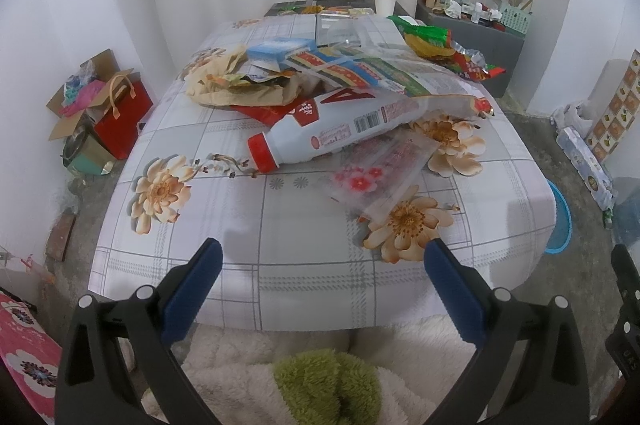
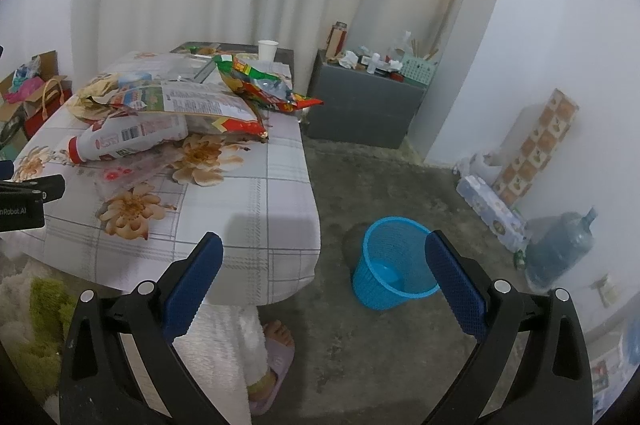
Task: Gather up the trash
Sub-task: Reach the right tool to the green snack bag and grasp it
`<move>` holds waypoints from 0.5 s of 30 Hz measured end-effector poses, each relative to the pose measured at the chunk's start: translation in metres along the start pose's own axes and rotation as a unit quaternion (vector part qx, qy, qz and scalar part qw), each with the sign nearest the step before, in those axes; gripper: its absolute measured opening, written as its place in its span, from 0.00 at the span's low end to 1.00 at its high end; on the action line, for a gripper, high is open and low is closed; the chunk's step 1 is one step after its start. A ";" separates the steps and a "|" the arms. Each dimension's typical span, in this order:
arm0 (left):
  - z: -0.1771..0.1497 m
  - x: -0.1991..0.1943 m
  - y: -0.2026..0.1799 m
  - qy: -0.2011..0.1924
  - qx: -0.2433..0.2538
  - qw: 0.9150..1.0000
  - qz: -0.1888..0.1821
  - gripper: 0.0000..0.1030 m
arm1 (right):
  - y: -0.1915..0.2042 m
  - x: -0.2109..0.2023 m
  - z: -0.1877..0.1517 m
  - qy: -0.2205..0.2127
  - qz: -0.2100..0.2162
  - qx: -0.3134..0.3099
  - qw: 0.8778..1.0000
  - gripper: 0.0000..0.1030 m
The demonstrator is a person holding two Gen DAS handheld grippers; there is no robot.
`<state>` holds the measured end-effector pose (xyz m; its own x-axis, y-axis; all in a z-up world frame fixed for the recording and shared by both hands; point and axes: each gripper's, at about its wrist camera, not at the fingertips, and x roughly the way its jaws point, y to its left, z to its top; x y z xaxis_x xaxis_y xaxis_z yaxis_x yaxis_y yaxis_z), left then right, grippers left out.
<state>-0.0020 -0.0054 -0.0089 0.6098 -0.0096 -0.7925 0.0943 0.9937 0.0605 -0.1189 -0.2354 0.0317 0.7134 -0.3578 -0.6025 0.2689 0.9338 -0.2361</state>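
Your left gripper (image 1: 322, 265) and right gripper (image 2: 323, 259) hang spread and empty, so grabbing the white red-capped plastic bottle (image 1: 320, 133) (pinned under wrappers on the floral-clothed surface (image 1: 304, 225)) could drag litter floorward, missing the blue mesh bin (image 2: 394, 263).

- Left tool (image 1: 323, 259): blue fingers spread wide, nothing between them, held level.
- Right tool (image 2: 324, 253): fingers likewise wide apart, holding nothing.

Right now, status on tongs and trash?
Left tongs open, empty. Right tongs open, empty. Trash pile on table, untouched. Blue bin on floor, nothing blocking.
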 end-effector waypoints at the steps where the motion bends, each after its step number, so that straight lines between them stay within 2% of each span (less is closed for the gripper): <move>1: -0.001 0.000 0.000 -0.001 0.000 1.000 -0.002 0.96 | 0.001 -0.001 0.000 0.000 -0.001 0.000 1.000 0.93; 6: -0.008 -0.003 0.003 -0.002 0.002 1.000 -0.023 0.96 | 0.004 -0.011 0.004 -0.008 -0.011 -0.002 1.000 0.93; 12: -0.006 -0.015 0.002 -0.006 0.039 0.996 -0.085 0.96 | 0.008 -0.021 0.014 -0.022 -0.033 0.003 0.999 0.93; 15: -0.006 -0.015 -0.007 0.008 0.061 0.992 -0.115 0.96 | 0.007 -0.021 0.020 -0.031 -0.034 0.012 0.999 0.93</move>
<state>-0.0164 -0.0115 -0.0007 0.5489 -0.2309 -0.8034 0.3238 0.9448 -0.0503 -0.1191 -0.2217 0.0581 0.7313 -0.4197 -0.5377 0.3330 0.9076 -0.2556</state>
